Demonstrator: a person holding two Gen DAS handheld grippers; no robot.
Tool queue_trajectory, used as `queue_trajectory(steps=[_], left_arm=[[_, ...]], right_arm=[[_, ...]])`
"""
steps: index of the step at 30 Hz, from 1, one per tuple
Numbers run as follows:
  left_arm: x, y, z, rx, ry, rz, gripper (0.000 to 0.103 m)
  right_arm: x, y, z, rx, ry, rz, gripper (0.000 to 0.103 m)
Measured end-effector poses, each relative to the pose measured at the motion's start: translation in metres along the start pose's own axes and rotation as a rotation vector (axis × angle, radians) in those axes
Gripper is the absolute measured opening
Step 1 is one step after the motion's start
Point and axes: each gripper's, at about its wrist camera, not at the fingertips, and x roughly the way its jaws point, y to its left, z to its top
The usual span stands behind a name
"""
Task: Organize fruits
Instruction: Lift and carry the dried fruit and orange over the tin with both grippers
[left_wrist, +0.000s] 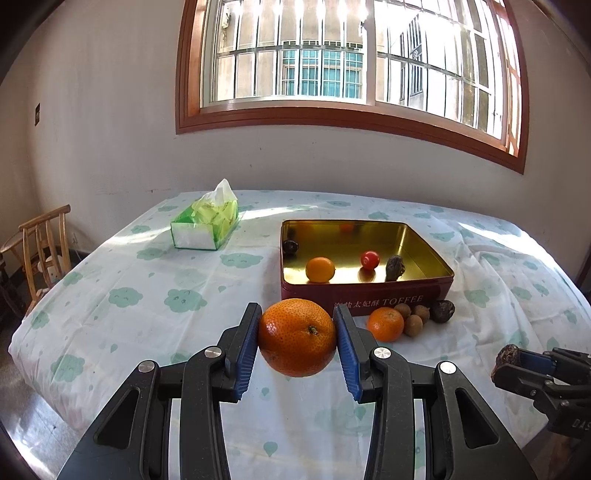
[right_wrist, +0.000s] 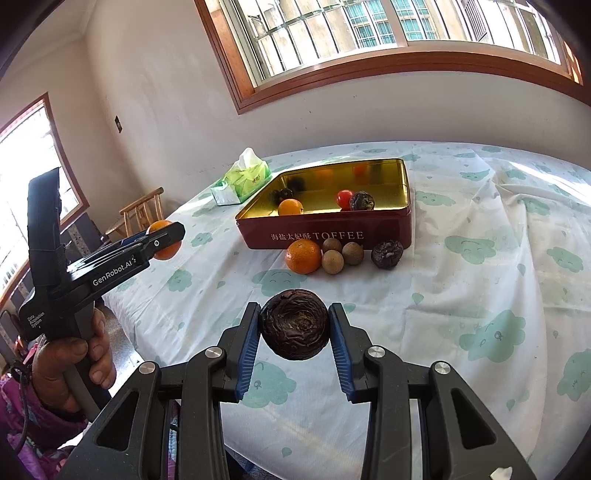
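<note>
Four fruits are already in the toffee tin (left_wrist: 365, 295). At its six o'clock side, five are left on the tablecloth (left_wrist: 147, 277). An orange (left_wrist: 297, 338) is pinched by the left gripper (left_wrist: 298, 341), and a dark wrinkled fruit (right_wrist: 293, 325), perhaps a passion fruit, by the right gripper (right_wrist: 294, 328). Both are held above the cloth, near the tin.

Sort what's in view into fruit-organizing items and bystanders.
Job:
- round orange in left gripper
- wrinkled dark fruit in right gripper
- red gold-lined toffee tin
- loose fruits before it

Bystanders:
- green tissue pack
- wooden chair
</note>
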Motion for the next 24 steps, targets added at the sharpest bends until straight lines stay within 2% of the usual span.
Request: queue_trajectory(steps=[13, 24], left_arm=[[-0.038, -0.007, 0.022, 0.024, -0.08, -0.008, 0.041], [-0.051, -0.011, 0.028, 0.035, -0.109, -0.015, 0.041]], right_arm=[[-0.002, 0.003, 0.0, 0.008, -0.004, 0.015, 0.034], [-0.004, 0.004, 0.0, 0.016, -0.007, 0.021, 0.034]])
